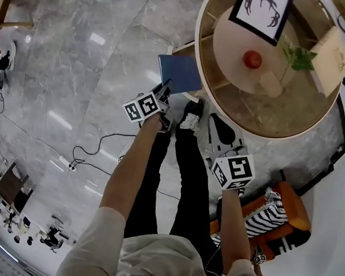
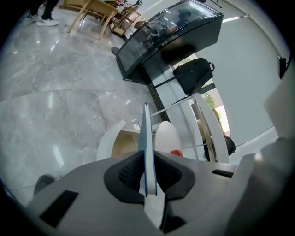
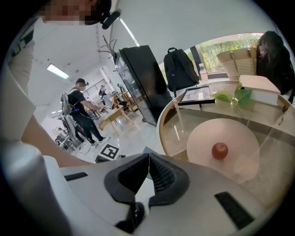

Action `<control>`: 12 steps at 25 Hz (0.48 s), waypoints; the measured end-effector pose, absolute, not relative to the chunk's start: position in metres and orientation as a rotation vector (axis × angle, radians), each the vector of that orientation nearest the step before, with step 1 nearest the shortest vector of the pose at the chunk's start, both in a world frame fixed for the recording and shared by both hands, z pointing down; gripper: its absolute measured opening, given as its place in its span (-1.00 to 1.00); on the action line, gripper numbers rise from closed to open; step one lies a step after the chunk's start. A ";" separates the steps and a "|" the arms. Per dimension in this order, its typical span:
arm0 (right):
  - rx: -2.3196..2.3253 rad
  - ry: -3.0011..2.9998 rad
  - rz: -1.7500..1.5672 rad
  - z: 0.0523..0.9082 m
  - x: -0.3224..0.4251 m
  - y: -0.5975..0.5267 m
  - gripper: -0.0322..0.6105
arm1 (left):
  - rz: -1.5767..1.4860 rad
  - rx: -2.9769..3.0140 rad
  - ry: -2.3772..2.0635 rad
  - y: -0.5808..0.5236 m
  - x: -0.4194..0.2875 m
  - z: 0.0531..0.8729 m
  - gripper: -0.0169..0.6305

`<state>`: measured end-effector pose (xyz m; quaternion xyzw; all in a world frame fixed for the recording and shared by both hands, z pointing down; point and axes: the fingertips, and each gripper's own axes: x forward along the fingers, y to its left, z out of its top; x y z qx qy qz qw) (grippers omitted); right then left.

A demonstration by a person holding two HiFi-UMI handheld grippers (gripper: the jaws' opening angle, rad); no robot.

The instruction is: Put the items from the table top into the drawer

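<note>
My left gripper [image 1: 164,91] is shut on a thin blue book [image 1: 179,73], held out just left of the round glass-topped table's wooden rim [image 1: 198,47]. In the left gripper view the book [image 2: 146,138] stands edge-on between the black pads. A wooden open drawer edge [image 1: 184,48] shows beside the book at the rim. A red apple [image 1: 252,59] [image 3: 220,150], a framed antler print [image 1: 261,10], a green leafy sprig [image 1: 297,58] and a pale book [image 1: 332,58] lie at the table. My right gripper [image 1: 220,126] [image 3: 148,165] hangs shut and empty below the rim.
An orange seat with a striped cushion [image 1: 273,217] stands at the lower right. A cable [image 1: 94,149] runs over the marble floor. A black cabinet [image 3: 140,78] and a backpack [image 3: 180,69] stand behind the table, and a person [image 3: 83,115] stands farther off.
</note>
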<state>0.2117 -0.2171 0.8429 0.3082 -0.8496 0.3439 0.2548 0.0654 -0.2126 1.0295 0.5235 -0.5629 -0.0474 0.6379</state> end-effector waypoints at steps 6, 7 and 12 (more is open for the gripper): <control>0.815 -2.404 0.881 0.853 0.217 -0.215 -0.79 | -0.161 1.218 -1.245 -0.242 0.091 1.067 -0.78; 0.808 -2.414 0.888 0.856 0.217 -0.213 -0.79 | -0.173 1.222 -1.238 -0.247 0.095 1.072 -0.78; 0.796 -2.429 0.943 0.874 0.221 -0.200 -0.79 | -0.230 1.251 -1.208 -0.263 0.113 1.096 -0.78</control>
